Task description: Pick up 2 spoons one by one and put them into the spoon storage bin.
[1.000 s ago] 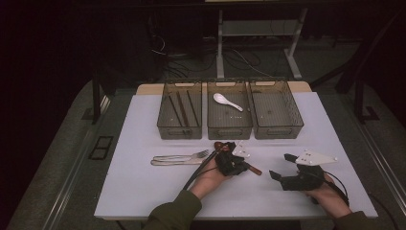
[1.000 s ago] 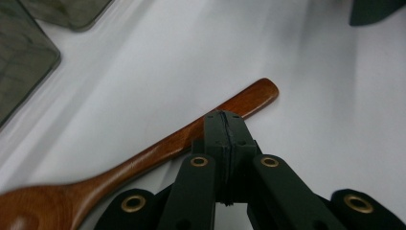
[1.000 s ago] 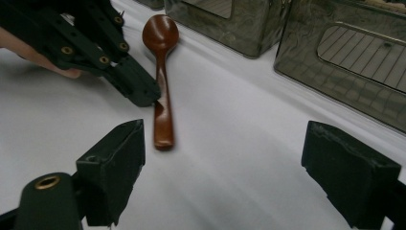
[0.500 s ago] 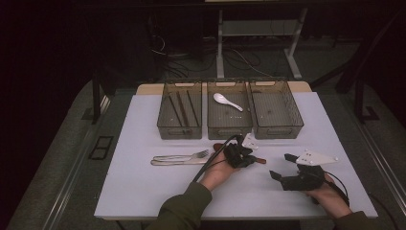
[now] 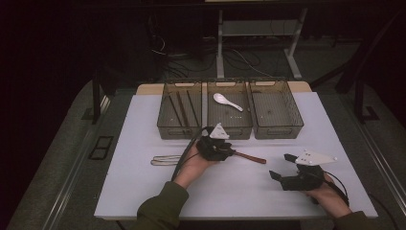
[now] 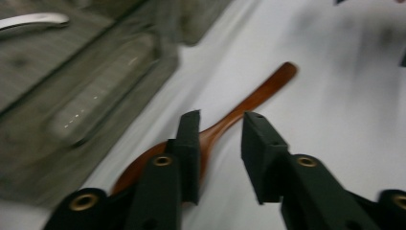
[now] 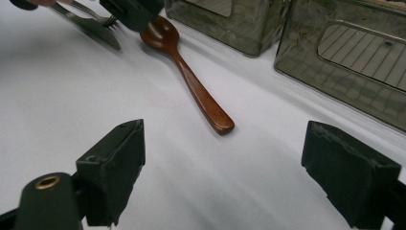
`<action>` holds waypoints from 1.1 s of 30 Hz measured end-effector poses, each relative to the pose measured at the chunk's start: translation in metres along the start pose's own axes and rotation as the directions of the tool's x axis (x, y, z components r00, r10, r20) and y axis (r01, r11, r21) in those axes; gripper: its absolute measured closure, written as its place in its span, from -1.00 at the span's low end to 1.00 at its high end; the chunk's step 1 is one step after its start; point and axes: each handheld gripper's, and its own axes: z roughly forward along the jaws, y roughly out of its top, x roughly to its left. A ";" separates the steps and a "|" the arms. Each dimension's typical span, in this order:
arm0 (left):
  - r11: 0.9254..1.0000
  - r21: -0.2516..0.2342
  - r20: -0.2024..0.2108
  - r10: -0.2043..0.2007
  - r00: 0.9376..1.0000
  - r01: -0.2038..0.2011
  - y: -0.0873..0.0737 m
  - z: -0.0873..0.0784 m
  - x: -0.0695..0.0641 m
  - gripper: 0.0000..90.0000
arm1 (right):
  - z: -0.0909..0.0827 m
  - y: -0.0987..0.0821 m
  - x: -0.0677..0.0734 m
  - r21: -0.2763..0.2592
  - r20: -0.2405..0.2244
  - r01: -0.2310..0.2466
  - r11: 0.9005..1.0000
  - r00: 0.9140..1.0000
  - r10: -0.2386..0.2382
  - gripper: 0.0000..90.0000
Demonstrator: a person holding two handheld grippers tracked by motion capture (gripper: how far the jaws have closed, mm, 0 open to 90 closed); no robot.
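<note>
Nearest the camera, the right gripper [image 5: 280, 168] rested low on the white table [image 5: 143, 191], its jaws spread wide and holding nothing, well apart from the work. Further in, the left gripper [image 5: 231, 152] hovered over the wooden spoon [image 7: 184, 72], which lay flat on the table just in front of the trays, bowl toward the person's left and handle running out to the right. Seen from the left gripper view, the jaws stood parted astride the spoon's neck [image 6: 218, 129], one pad apparently against the wood and the other clear of it; nothing was yet clamped. The step in hand appeared to be the pick-up of the spoon, and the next move would likely call for closing squarely on the slim neck, then lifting it toward a tray. A metal fork [image 5: 165, 159] and knife lay just beside the spoon's bowl on the left, close enough to be nudged. Beyond stood three smoke-tinted trays in a row: the left tray [image 5: 165, 125] held dark chopsticks, the middle tray [image 5: 230, 129] a white spoon [image 5: 227, 101], and the right tray [image 5: 277, 130] looked empty. The near wall of the trays would have to be cleared on the way in.
</note>
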 end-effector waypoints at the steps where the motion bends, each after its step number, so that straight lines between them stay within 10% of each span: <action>1: 1.000 -0.004 -0.010 -0.013 1.000 0.013 -0.002 -0.002 0.004 0.36 | 0.000 0.000 0.000 0.000 0.000 0.001 1.000 1.000 -0.001 -0.67; 16: 0.997 0.047 -0.059 -0.063 0.996 0.066 -0.014 0.013 0.025 -0.11 | 0.001 -0.001 0.000 0.002 -0.002 0.002 1.000 1.000 -0.002 -0.67; 33: 0.996 0.080 0.004 -0.037 0.999 0.037 -0.018 0.020 0.023 0.06 | 0.000 -0.001 -0.001 0.002 -0.001 0.001 1.000 1.000 -0.001 -0.67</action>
